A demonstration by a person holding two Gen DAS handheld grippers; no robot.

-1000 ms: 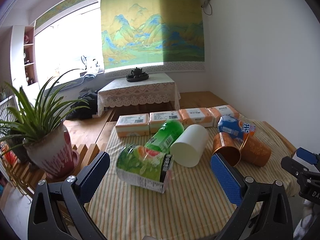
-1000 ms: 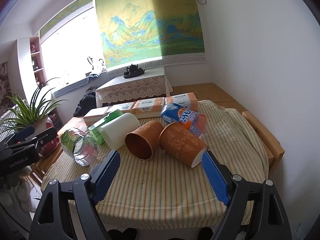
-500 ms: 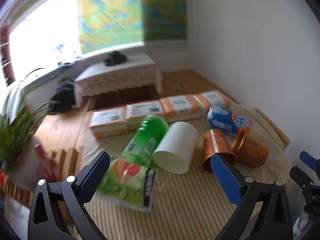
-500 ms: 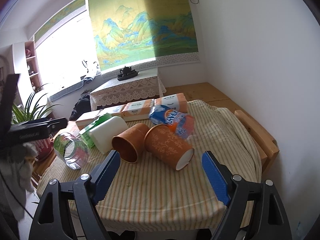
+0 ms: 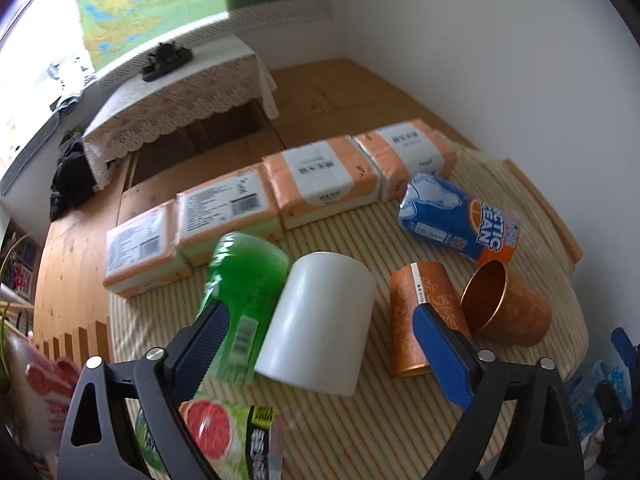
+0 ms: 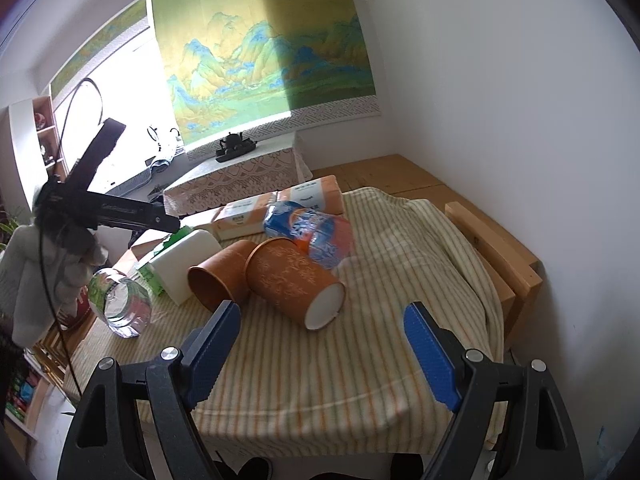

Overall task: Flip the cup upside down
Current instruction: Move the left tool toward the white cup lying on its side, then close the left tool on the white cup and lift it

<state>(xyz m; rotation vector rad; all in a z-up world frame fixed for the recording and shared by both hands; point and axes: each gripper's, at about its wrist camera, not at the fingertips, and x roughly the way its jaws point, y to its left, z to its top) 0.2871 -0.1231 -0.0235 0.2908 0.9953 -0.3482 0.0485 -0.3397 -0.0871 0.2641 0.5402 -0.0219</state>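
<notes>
— Left wrist view: the left tool (image 5: pixel 320 344) gapes, empty, over the white cup (image 5: pixel 320 320) lying mid-desk (image 5: pixel 380 432).
— Right tool (image 6: pixel 320 344) too. That cup could roll into the green bottle (image 5: pixel 240 280).

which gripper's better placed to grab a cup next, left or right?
Left, probably. The left gripper is open with the white cup, lying on its side, lined up between its fingers. The right gripper is open too, but sits back near the table edge, short of the orange cups.
</notes>
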